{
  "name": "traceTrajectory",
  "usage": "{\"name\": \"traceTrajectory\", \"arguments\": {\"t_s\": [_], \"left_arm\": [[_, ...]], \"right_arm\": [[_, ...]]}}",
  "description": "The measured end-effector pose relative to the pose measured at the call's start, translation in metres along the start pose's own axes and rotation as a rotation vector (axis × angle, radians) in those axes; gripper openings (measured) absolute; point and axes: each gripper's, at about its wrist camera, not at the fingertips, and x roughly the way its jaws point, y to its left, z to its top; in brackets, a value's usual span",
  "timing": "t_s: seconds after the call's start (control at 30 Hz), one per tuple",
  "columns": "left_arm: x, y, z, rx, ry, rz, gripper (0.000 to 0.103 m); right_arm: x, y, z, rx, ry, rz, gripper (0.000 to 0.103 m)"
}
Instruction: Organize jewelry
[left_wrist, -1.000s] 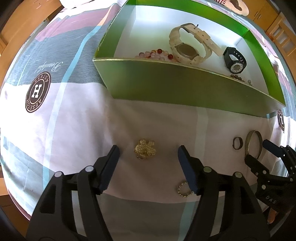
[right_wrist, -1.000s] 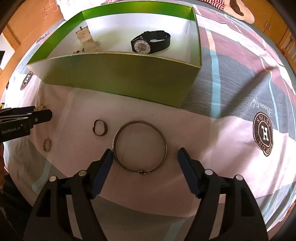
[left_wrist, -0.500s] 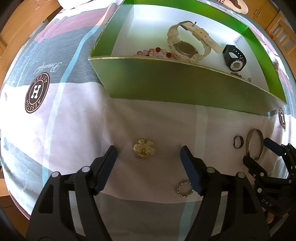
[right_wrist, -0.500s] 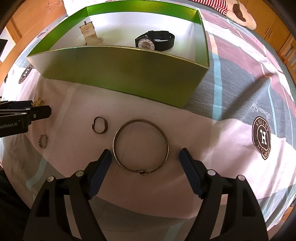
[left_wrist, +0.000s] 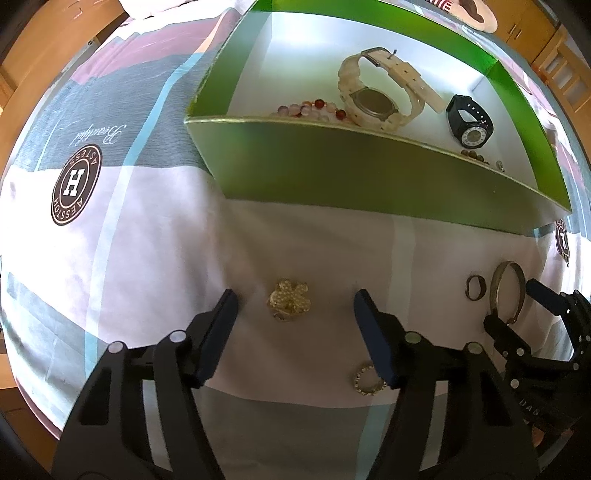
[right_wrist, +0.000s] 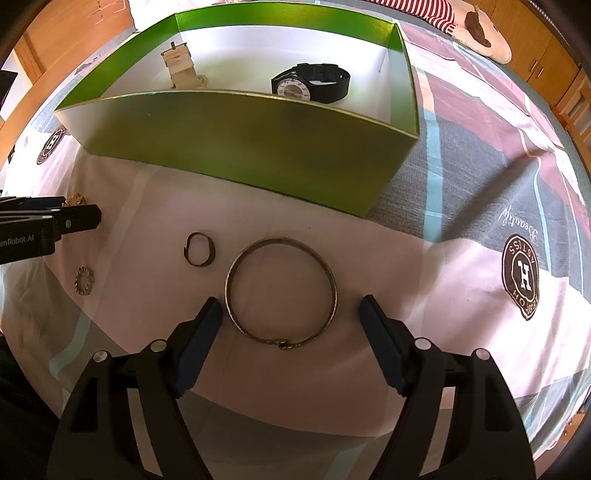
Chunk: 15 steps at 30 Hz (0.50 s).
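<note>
Looking down, I see the gold brooch lying on the bedspread between the fingers of my left gripper, whose jaws are closing but do not touch it yet. The thin bangle lies flat between the fingers of my right gripper, also closing and apart from it. Both lie before the near wall of the green box, which holds a black watch and a cream watch.

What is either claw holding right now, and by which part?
Nothing. The left claw is closing around the gold brooch without touching it; the right claw stands open around the bangle.
</note>
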Motion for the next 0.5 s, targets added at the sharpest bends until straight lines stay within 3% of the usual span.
{"name": "traceTrajectory", "arguments": {"t_s": [0.1, 0.3, 0.5], "left_arm": [[0.000, 0.001, 0.001, -0.003, -0.004, 0.005, 0.057], [-0.005, 0.011, 0.004, -0.019, -0.007, 0.000, 0.048], [-0.012, 0.023, 0.006, -0.040, -0.016, -0.012, 0.046]], "right_arm": [[-0.003, 0.003, 0.000, -0.010, -0.007, 0.014, 0.061], [-0.005, 0.005, -0.001, -0.013, -0.010, 0.013, 0.060], [-0.005, 0.007, 0.000, -0.011, -0.007, 0.014, 0.060]]}}
